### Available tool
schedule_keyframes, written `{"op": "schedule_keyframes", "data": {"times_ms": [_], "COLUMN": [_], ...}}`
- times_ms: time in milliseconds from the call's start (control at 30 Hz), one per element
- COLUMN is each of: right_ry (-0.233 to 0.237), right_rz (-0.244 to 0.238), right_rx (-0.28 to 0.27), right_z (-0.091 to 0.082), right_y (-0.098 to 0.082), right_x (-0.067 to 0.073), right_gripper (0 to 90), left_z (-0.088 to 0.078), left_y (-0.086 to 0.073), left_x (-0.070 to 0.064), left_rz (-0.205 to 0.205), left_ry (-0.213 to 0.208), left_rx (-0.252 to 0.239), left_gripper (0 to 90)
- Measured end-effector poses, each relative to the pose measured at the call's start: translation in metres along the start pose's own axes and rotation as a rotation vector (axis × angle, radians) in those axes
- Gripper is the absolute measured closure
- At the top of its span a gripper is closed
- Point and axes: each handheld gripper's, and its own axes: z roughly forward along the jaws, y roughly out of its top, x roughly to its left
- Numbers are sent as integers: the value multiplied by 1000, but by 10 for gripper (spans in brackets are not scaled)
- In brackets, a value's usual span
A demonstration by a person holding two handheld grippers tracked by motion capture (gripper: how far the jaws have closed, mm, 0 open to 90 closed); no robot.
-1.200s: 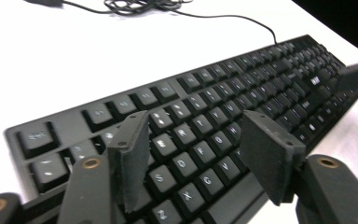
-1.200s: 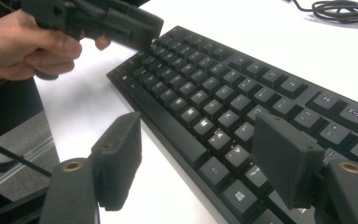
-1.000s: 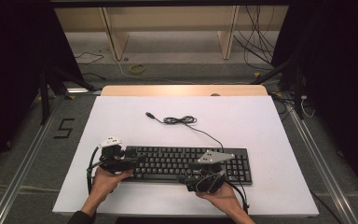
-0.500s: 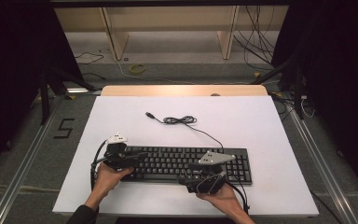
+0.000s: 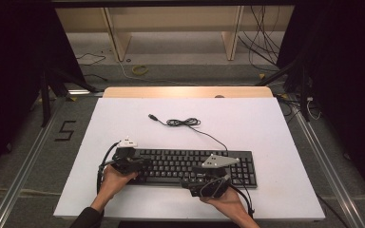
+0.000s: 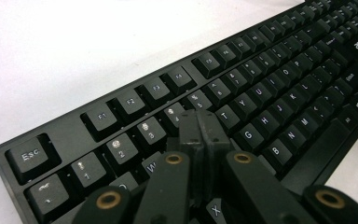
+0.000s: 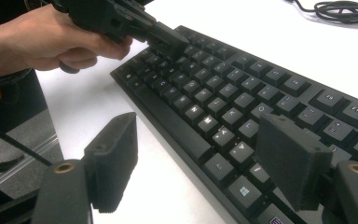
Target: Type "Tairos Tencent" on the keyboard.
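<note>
A black keyboard (image 5: 195, 164) lies near the front of the white table (image 5: 266, 123), and its cable (image 5: 185, 122) coils behind it. My left gripper (image 5: 141, 164) (image 6: 200, 133) hovers low over the keyboard's (image 6: 270, 84) left letter keys. Its jaws have just been closing and are now shut, pad against pad, with nothing between them. My right gripper (image 5: 200, 179) (image 7: 203, 161) is open at the keyboard's (image 7: 242, 88) front edge, with one pad over the table and the other over the bottom key row. The left gripper (image 7: 168, 39) and its hand also appear in the right gripper view.
The cable's USB plug (image 5: 152, 116) lies loose on the table behind the keyboard. A wooden strip (image 5: 185, 91) borders the table's far edge. Metal rails (image 5: 28, 161) run along the floor on both sides, and cables (image 5: 261, 47) lie beyond the table.
The left gripper's jaws have closed, and it has edged slightly right over the keyboard's left end. The right gripper has kept still.
</note>
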Motion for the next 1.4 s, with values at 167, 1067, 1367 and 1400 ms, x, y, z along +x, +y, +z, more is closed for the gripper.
{"op": "schedule_keyframes", "data": {"times_ms": [167, 1067, 1367, 1400], "right_ry": [-1, -16, -25, -25], "right_rz": [-1, -4, -11, -12], "right_rx": [1, 0, -3, -5], "right_z": [0, 4, 10, 11], "right_y": [0, 0, 7, 7], "right_x": [0, -2, -4, -4], "right_gripper": [306, 328, 363, 372], "left_z": [4, -10, -22, -23], "left_y": [-1, -3, -8, -8], "left_x": [0, -1, -5, -5], "left_rz": [8, -36, -41, -32], "left_ry": [10, -47, -98, -103], "left_rx": [19, -82, -150, -154], "left_gripper": [890, 505, 289, 277]}}
